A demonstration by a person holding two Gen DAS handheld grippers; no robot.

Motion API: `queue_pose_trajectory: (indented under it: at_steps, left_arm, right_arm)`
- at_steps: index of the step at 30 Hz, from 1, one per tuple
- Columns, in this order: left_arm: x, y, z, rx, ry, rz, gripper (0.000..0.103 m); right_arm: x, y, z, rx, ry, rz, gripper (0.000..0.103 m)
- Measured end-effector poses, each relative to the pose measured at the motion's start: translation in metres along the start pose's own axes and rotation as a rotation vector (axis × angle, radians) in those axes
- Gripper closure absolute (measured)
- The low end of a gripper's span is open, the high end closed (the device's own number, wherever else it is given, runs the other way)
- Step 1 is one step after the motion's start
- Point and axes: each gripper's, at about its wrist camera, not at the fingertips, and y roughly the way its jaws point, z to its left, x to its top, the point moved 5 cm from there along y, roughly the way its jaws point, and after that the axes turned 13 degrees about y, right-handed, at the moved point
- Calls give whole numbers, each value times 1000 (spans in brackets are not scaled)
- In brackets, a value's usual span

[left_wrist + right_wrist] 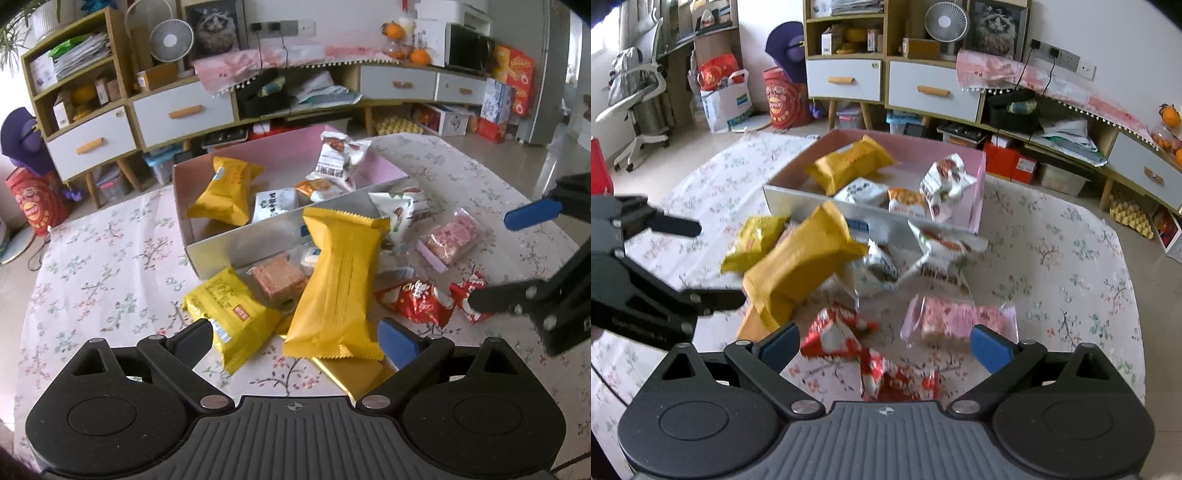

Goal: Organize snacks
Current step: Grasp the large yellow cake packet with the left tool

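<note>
With both grippers angled down over the floral tablecloth (110, 266), you face a loose heap of snack packets lying just in front of the pink box (376, 162). Your left gripper (295, 343) has its jaws spread wide; the large yellow packet (338, 291) stands between them, leaning on the heap, and neither pad presses on it. A second yellow packet (231, 314) lies just beside the left finger, and a clear-wrapped brown biscuit (279, 278) sits between the two yellow packets.

Your right gripper (884, 345) also stands wide open, with nothing gripped. The red packets (838, 332) lie on the cloth between and just ahead of its fingers, and the pink wafer packet (953, 317) lies near the blue pad of its right finger. The right wrist view is blurred over the heap, so whether the red packets touch either finger cannot be told. White packets (938, 247) rest against the near wall of the box.

Inside the box, note one yellow packet (225, 192) at the left, a small white packet (275, 203) beside it, an orange-and-white packet (317, 186) near the middle, and a white packet (338, 157) propped upright toward the far wall. Each gripper appears at the edge of the other's view, both over the heap.
</note>
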Motion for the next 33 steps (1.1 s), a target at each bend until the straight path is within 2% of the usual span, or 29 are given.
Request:
queue_pose_trajectory:
  at_steps: [6, 20, 27, 29, 31, 33]
  left_arm:
    - [2, 9, -5, -58, -8, -26, 6]
    - [13, 32, -23, -145, 78, 5, 8]
    - [21, 43, -25, -159, 58, 4, 22]
    - [23, 45, -24, -157, 51, 4, 29]
    - [24, 48, -24, -157, 41, 12, 43]
    - [25, 50, -24, -165, 30, 23, 51]
  right_arm:
    - [-7, 3, 2, 9, -38, 20, 20]
    - [-20, 21, 10, 29, -77, 139, 20]
    - [-24, 29, 4, 15, -75, 149, 25]
    - [-23, 32, 0, 9, -68, 152, 27]
    - [-23, 34, -2, 4, -63, 153, 30]
    - [-23, 37, -4, 3, -60, 160, 35]
